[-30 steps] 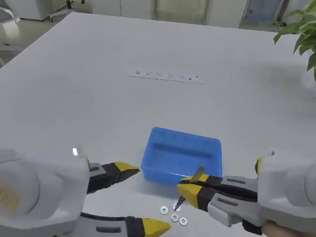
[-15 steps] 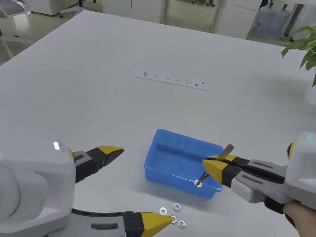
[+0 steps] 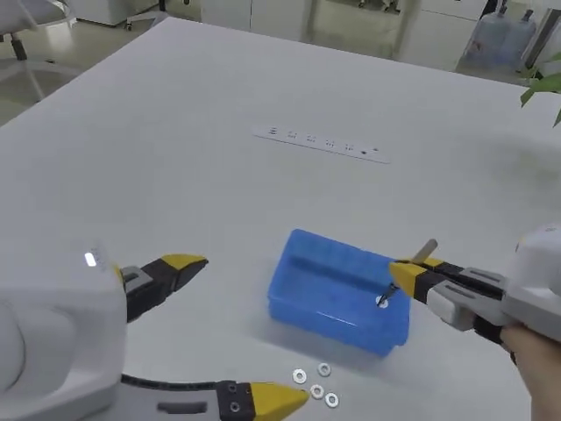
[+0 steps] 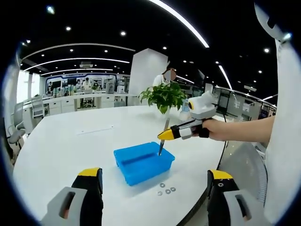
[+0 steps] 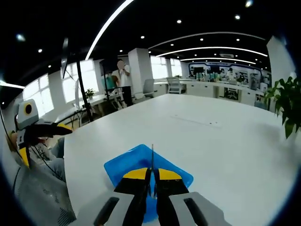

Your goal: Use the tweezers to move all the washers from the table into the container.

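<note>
A blue container stands on the white table, also seen in the left gripper view as the container. Several washers lie on the table in front of it, and they show as washers. My right gripper is shut on thin tweezers, whose tip hangs over the container's right end with a small washer in it. Its own view looks down the tweezers between the shut right gripper onto the container. My left gripper is open and holds nothing, to the left of the container.
A flat strip with sockets lies further back on the table. A potted plant stands at the far right edge. A person stands beyond the table. The table's near edge runs just below the washers.
My right gripper has lifted the tweezers from the washers on the table and carried them up and right, over the container. The left gripper stays open at the left.
</note>
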{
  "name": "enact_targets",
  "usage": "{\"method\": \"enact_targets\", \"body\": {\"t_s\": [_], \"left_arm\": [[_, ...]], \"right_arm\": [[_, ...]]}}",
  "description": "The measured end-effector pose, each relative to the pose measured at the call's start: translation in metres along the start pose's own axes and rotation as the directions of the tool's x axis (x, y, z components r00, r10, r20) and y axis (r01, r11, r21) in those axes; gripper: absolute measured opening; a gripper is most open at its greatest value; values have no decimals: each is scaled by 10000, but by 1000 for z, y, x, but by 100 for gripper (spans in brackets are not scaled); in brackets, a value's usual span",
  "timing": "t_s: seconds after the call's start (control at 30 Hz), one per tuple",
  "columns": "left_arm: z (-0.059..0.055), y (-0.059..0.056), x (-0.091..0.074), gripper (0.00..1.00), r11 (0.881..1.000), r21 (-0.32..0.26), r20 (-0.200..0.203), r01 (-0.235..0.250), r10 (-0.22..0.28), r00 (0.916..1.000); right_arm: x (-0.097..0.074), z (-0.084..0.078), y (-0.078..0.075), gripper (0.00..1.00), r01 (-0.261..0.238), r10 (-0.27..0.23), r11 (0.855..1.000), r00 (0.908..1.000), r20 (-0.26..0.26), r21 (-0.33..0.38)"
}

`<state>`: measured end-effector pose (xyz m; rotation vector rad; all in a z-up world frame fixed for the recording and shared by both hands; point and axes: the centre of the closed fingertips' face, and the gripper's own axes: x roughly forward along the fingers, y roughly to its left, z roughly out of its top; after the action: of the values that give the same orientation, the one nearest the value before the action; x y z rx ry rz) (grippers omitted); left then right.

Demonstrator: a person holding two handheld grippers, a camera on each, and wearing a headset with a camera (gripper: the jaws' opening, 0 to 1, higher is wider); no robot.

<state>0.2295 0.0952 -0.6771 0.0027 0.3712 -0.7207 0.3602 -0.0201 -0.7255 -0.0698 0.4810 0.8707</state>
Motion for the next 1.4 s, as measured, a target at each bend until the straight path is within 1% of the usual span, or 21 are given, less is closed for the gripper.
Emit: {"method": "enact_targets", "body": {"t_s": [0.17,0.27,0.47,0.63,0.8,0.97,1.13,1.4], "left_arm": [[4,2,1,94,10000,41,39,-37,37,10000],[3,2,1,94,10000,69,-22,-19,20,10000],[2,2,1,94,10000,19,-89,-18,18,10000],[0,1,0,93,10000,34,-159,-4,5,9999],[0,0,1,93,9999,113,-214,42,-39,9998],[1,-1,1,93,9999,123,-181,56,-54,9998],[-2,-1,0,93,9999,139,-251,12,-8,9997],[-4,0,-2,92,10000,47,-201,-8,9,9998]], "right_arm": [[13,-13,-11,2,118,-114,9998,9996,-256,177],[18,-21,-16,2,129,-126,9999,9988,-464,80],[21,-28,-12,2,76,-79,10000,9977,-676,-44],[21,-28,-9,2,32,-46,9998,9976,-695,-206],[21,-28,-8,3,-25,18,9999,9978,-665,-113],[14,-22,-7,2,49,-49,10000,9991,-419,-6],[2,-7,2,2,-22,22,9999,10000,-2,-114],[-23,11,34,2,-479,499,9983,9968,619,-334]]}}
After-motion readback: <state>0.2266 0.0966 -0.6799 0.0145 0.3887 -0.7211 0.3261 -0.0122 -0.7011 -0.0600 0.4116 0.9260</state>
